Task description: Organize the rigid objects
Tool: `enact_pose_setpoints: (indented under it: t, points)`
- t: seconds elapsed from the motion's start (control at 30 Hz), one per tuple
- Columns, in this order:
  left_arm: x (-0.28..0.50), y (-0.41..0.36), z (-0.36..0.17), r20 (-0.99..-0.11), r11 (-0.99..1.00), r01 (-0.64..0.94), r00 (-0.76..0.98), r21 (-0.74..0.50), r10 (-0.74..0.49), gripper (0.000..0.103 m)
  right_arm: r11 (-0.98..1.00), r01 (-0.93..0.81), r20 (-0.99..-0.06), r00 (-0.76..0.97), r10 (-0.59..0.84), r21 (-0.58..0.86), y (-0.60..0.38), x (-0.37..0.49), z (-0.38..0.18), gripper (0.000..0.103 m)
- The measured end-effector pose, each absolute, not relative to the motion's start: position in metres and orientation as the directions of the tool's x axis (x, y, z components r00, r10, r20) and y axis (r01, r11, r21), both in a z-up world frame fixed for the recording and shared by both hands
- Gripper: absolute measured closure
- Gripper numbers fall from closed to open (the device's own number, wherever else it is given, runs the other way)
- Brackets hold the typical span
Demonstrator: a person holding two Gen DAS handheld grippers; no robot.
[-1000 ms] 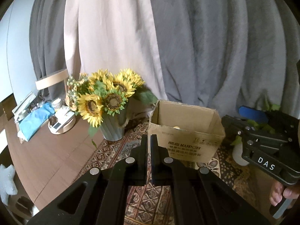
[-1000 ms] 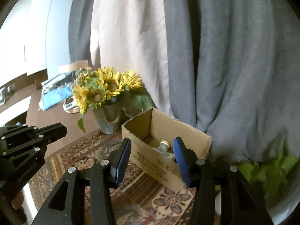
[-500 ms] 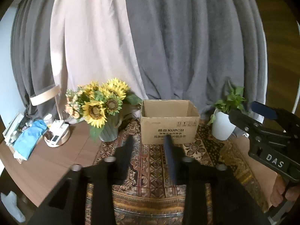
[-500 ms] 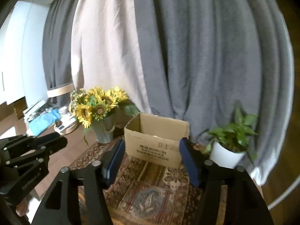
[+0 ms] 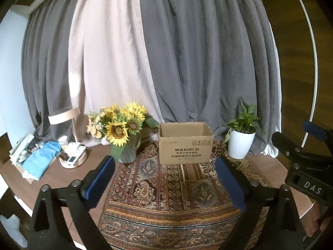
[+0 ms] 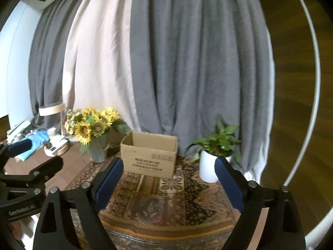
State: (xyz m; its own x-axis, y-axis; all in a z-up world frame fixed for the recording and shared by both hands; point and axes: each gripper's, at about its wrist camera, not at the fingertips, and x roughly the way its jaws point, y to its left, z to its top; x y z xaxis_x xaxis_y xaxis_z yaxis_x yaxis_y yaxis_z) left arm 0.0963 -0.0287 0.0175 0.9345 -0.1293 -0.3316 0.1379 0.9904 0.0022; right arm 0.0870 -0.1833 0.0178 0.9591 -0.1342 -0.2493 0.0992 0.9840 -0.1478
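An open cardboard box (image 5: pixel 185 145) stands at the back of a patterned rug (image 5: pixel 177 189) on a round wooden table; it also shows in the right wrist view (image 6: pixel 149 155). Its contents are hidden from here. My left gripper (image 5: pixel 166 184) is open wide and empty, held back from the box above the rug's front. My right gripper (image 6: pixel 168 184) is open wide and empty, also back from the box. The right gripper shows at the right edge of the left wrist view (image 5: pixel 306 158).
A vase of sunflowers (image 5: pixel 122 133) stands left of the box. A white potted plant (image 5: pixel 241 143) stands right of it. A round tray with small items (image 5: pixel 71 158), a blue cloth (image 5: pixel 41 160) and a lamp (image 5: pixel 64 116) sit at the table's left. Curtains hang behind.
Both grippers have pulled back and up from the box, which now looks small and far. The left gripper has gone from shut to wide open; the right has opened wider.
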Motion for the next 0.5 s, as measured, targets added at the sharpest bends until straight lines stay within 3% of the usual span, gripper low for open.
enact_pose_setpoints:
  t: [0.2,0.5]
  points:
    - [0.061,-0.032,0.022,-0.288,0.993,0.115,0.952,0.025,-0.103,0.0,0.984,0.128,-0.246,0.956,-0.157,-0.127,-0.19,0.052,0.016,0.009]
    - [0.01,-0.035,0.022,-0.295,0.993,0.105,0.952,0.046,-0.087,0.0,0.983,0.148,-0.245,0.954,-0.172,-0.112,-0.195,-0.01,0.01,0.007]
